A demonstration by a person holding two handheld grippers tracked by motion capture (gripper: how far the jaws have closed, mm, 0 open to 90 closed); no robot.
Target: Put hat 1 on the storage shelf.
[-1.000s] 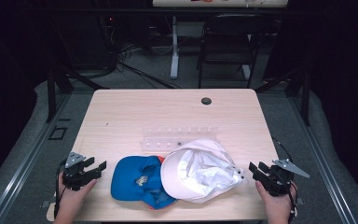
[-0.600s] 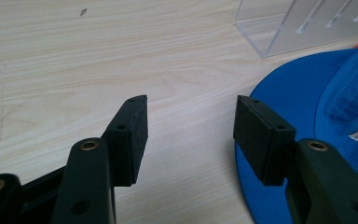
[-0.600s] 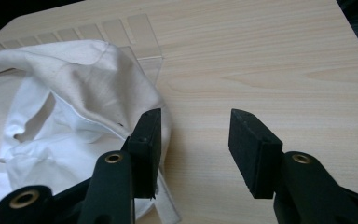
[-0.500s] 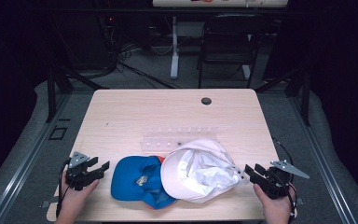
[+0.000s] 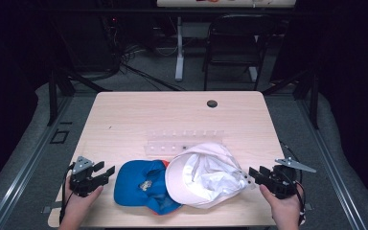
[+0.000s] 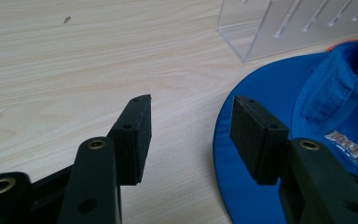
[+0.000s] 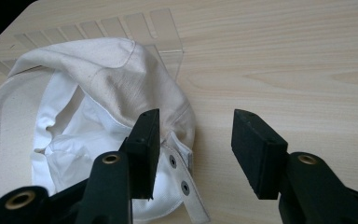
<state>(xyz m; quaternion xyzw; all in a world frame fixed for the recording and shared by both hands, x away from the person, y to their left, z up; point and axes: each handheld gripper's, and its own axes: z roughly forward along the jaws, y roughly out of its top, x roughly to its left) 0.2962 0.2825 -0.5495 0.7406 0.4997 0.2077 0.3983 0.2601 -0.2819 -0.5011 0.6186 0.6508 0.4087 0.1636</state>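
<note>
The blue cap (image 5: 141,186) lies upside down at lower centre of the high view, its right edge tucked under the white cap (image 5: 203,175), which is also inverted. Both sit on the bench (image 5: 139,115), just below a clear acrylic rack (image 5: 184,141).

Risk assessment: the caps overlap, so pulling either one is likely to drag the other along. The white cap's snap strap (image 7: 179,172) is a narrow, floppy target; fingers closing off-centre may pinch only loose fabric and slip. The rack is close behind and could be knocked if a cap is swept upward in the frame.

Left gripper (image 5: 101,172): held low at lower left, fingers apart and just closing (nothing between them yet), with the blue brim (image 6: 242,140) beside the right-hand finger. Right gripper (image 5: 255,173): at lower right, pointing left toward the white cap, fingers wide and just opening, gripping nothing.
</note>
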